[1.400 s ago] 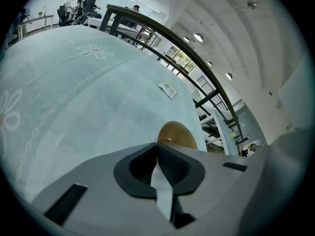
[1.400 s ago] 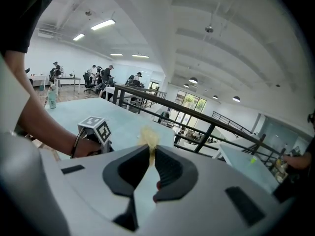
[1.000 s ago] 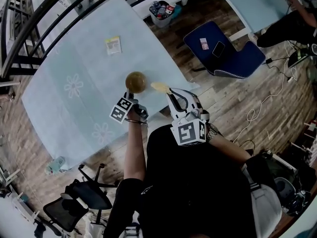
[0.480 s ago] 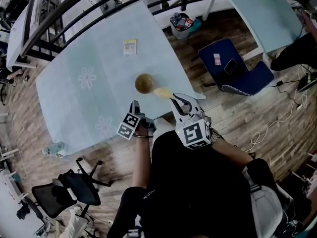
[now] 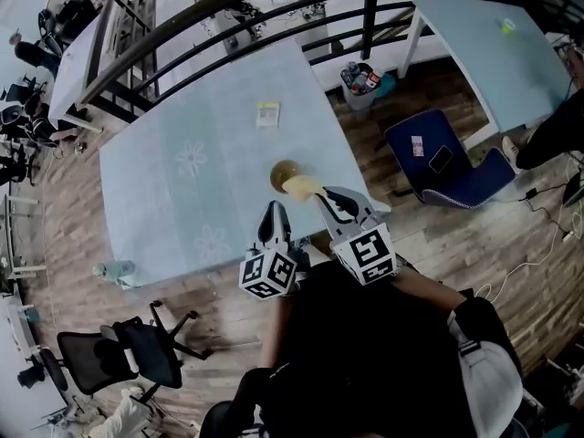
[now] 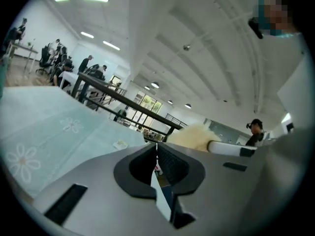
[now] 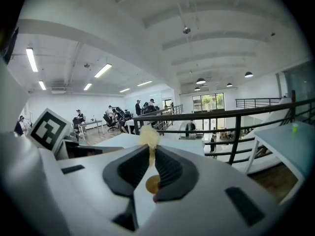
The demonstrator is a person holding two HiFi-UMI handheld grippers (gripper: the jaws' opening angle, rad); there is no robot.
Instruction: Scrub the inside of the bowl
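Note:
A small brown bowl [image 5: 283,172] stands on the pale blue table [image 5: 182,181] close to its near edge. My right gripper [image 5: 325,195] is shut on a scrub brush whose yellow fluffy head [image 5: 300,186] lies at the bowl's near right rim. In the right gripper view the brush [image 7: 149,137] sticks up between the jaws of the right gripper [image 7: 150,150]. My left gripper [image 5: 272,212] hovers just short of the bowl, at the table's edge. In its own view the left gripper [image 6: 156,146] has its jaws closing, almost together, with nothing between them; the brush head [image 6: 189,136] shows to its right.
A yellow card [image 5: 267,113] lies farther back on the table. A blue chair [image 5: 438,167] and a bin [image 5: 363,82] stand to the right. A black railing [image 5: 228,7] runs behind. Black office chairs [image 5: 128,349] are at the lower left. People sit at distant desks.
My left gripper has drawn back from the bowl toward the table's near edge and its jaws have come together. The brush head has moved onto the bowl's rim. The head view has shifted.

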